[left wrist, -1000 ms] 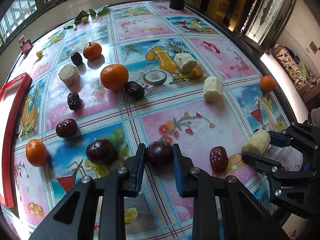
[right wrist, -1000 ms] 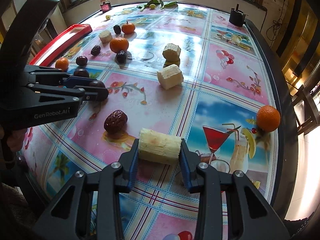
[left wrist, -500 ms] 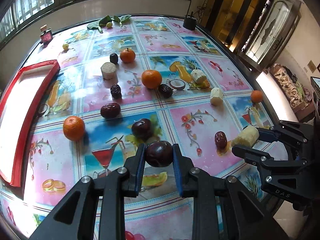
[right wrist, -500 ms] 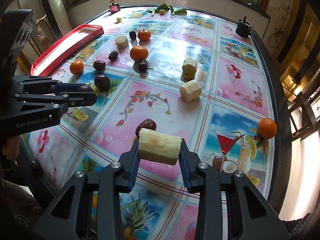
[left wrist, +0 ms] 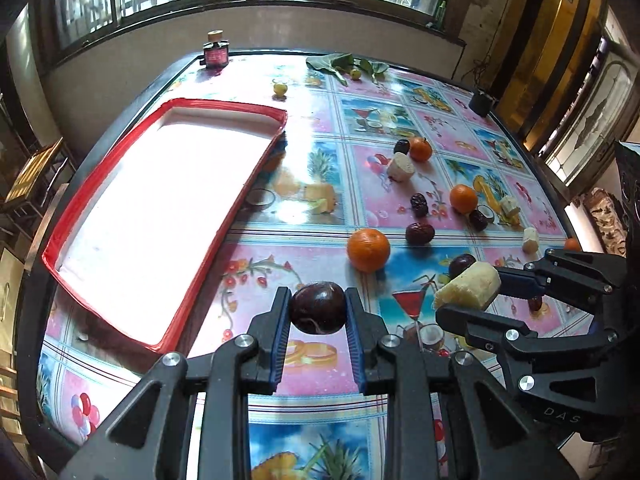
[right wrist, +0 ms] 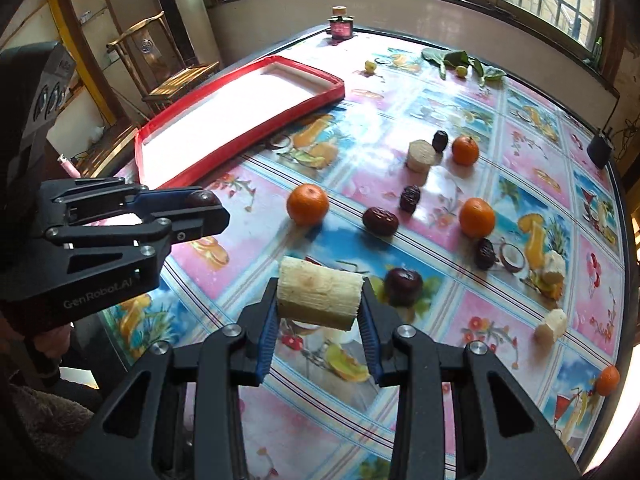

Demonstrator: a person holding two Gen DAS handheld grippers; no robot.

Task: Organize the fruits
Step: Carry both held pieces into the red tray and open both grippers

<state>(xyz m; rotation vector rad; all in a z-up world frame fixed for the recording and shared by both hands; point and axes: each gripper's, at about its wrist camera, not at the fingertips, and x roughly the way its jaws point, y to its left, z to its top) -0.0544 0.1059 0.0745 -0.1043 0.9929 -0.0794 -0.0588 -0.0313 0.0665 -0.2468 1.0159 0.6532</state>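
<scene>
Now, left jaws: the left gripper (left wrist: 318, 312) is clamped on a dark plum (left wrist: 318, 307), pads pressed on both its sides, the fruit lifted clear of the tabletop (left wrist: 320, 184).
Right jaws: the right gripper (right wrist: 319, 312) is closed on a pale sugarcane piece (right wrist: 319, 294), held crosswise by its two cut ends, also off the surface.
Between the two: the grippers hang side by side and apart, the right one just to the right of the left in the left wrist view.
Beneath them: a glossy cloth of fruit and cocktail prints in pink and blue squares.
Nearest loose fruit: an orange (left wrist: 368, 249) just beyond the held plum, a second dark plum (right wrist: 403, 286) just beside the held cane.
Further out: red dates (right wrist: 380, 221), two more oranges (right wrist: 476, 217) and a cane stub (right wrist: 420, 155) scattered toward the far right, all apart from one another.
Tray: a red-rimmed tray (left wrist: 224, 222) with a white floor lies on the left half of the tabletop, well apart from the loose fruit.
Far edge: a small dark bottle (left wrist: 216, 53) and green leaves (left wrist: 340, 64) below the windows.
</scene>
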